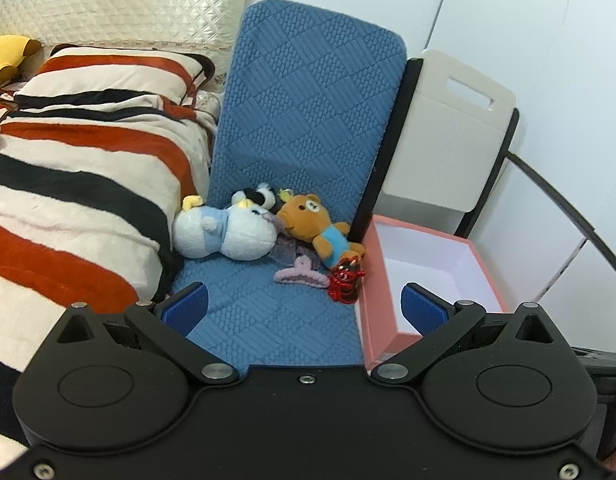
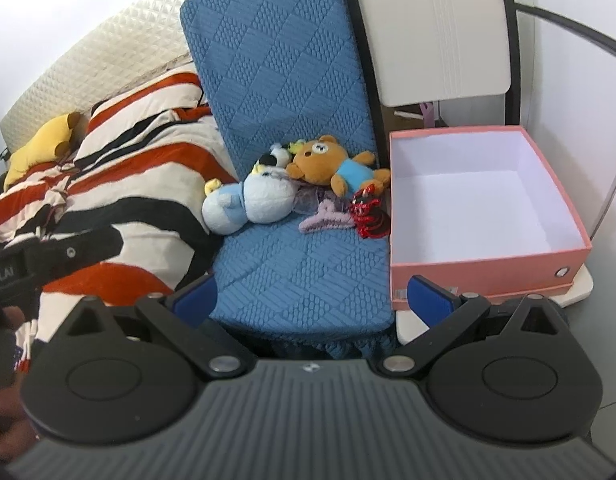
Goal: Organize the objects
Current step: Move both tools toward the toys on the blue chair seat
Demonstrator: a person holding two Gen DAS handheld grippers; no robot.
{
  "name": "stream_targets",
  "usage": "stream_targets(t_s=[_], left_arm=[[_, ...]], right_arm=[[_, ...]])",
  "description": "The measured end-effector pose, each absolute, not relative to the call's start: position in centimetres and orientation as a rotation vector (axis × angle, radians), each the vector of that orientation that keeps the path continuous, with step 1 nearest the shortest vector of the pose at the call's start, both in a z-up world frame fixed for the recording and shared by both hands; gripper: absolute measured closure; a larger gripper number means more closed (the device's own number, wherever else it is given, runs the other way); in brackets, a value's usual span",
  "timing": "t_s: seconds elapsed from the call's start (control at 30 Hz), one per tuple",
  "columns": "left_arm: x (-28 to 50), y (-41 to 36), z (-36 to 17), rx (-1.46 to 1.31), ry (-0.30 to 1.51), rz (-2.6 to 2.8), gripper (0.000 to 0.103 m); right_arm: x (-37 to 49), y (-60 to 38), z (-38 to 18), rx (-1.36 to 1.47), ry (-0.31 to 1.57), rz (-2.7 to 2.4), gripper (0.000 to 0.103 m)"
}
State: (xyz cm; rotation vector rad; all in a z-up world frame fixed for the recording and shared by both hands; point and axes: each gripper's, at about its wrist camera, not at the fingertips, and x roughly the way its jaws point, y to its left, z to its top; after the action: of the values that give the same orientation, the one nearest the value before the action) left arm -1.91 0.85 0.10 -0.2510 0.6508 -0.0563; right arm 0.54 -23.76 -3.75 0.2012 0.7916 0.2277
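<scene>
Left claw (image 1: 303, 308) & right claw (image 2: 314, 298) both wide apart, empty, touching nothing.

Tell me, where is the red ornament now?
In both views the red ornament lies on the blue cushion, beside the pink box, below the brown bear and right of the pink hair clip.

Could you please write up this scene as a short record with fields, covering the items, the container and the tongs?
surface: blue quilted cushion
toys: white and blue plush, brown bear plush, lying side by side on the cushion
small items: purple hair clip, red ornament, beside the box
container: pink box, open, nothing inside, right of the cushion
left tongs: open, holding nothing
right tongs: open, holding nothing
task state: no item in the box yet
</scene>
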Motion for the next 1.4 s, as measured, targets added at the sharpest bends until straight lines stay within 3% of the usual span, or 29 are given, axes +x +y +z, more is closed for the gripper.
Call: stream_targets(t_s=[1.4], left_arm=[[4.1, 3.5, -11.5, -0.291, 0.597, -0.023, 0.0]], right_arm=[[5.2, -22.2, -11.9, 0.098, 0.795, 0.208, 0.0]])
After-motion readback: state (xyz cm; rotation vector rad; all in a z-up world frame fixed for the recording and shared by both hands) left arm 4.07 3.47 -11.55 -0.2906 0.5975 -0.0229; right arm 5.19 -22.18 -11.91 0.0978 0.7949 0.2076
